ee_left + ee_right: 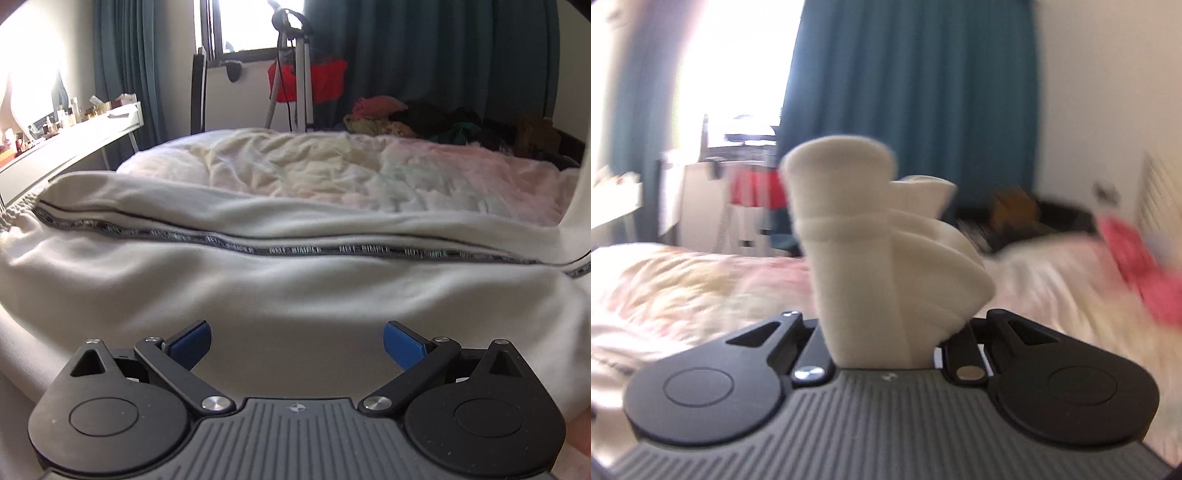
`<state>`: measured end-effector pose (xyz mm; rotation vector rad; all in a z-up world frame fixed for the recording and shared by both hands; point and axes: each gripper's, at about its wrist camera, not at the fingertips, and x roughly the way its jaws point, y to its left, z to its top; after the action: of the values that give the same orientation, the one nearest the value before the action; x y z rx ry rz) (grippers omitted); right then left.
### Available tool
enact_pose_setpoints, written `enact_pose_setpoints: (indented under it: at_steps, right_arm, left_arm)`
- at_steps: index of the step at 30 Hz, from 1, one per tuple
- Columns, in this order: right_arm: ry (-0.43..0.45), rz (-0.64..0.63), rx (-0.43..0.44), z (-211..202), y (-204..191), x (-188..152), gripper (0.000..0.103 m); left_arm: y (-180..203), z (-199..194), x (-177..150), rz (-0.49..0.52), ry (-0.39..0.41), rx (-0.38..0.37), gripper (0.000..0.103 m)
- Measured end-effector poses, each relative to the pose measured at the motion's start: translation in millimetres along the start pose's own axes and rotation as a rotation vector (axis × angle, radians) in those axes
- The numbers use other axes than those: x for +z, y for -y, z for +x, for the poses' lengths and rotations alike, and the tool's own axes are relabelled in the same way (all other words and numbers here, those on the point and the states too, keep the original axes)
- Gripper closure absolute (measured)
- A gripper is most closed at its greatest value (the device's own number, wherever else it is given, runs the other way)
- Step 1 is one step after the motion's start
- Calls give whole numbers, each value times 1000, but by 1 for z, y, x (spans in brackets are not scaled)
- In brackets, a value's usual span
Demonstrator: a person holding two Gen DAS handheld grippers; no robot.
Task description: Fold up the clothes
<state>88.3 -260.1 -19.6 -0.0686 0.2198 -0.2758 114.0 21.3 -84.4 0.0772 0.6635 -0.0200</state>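
At frame centre, the right claw (pixel 882 354) clamps a bunched cream garment (pixel 871 254) above the bed (pixel 1034 280).

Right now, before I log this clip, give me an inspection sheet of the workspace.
Surface: bed with rumpled pastel cover.
Job's things: white garment with a patterned stripe spread across the near bed; a bunched cuffed end is lifted.
Clutter: clothes pile at the far side; pink item, blurred.
Grippers: left gripper open above the garment; right gripper shut on the cuffed end.
Cables: cord hanging on the stand by the window.
Surroundings: teal curtains, desk with bottles.
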Motion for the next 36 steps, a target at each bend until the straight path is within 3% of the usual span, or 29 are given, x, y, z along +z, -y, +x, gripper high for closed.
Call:
enact_pose_setpoints:
  at_steps: [5,10,16,21,24,28,30,31,32,34,36]
  right_arm:
    - [43,-235,143,-13,-90,-27,85]
    - [-67,-480,293,-9,-160,-87,85]
    - [-96,-509,282,-9,-166,-106,85]
    - [-37,-259,334,-37,-172,-66,85]
    - [-61,-301,416,-37,-199,-65,83]
    - [-138,-347,448,-28,-211,-90,79]
    - [-152,-335,478,-30,-209,-88,71]
    - [-169,-325,511,-30,-206,-83,57]
    - [-194,-315,560,-26,-203,-79,34]
    - [-254,-295,665,-25,-200,-72,16]
    - [-307,-259,717,-33,-189,-68,18]
  left_arm:
    - [-15,-15,14,-60,69,23,2]
    - [-43,-19,25,-198,64,3,2]
    - [-71,-9,27,-355,28,-56,2]
    - [-88,-9,32,-441,63,-104,2]
    - [-99,-10,33,-485,77,-122,2]
    - [-109,-6,31,-513,65,-121,2]
    - [-113,-6,31,-531,63,-136,3]
    - [-114,-6,31,-536,68,-147,3]
    - [-115,-8,32,-535,74,-155,3]
    - [-114,-13,33,-514,90,-156,3]
    - [-113,-17,35,-499,98,-173,4]
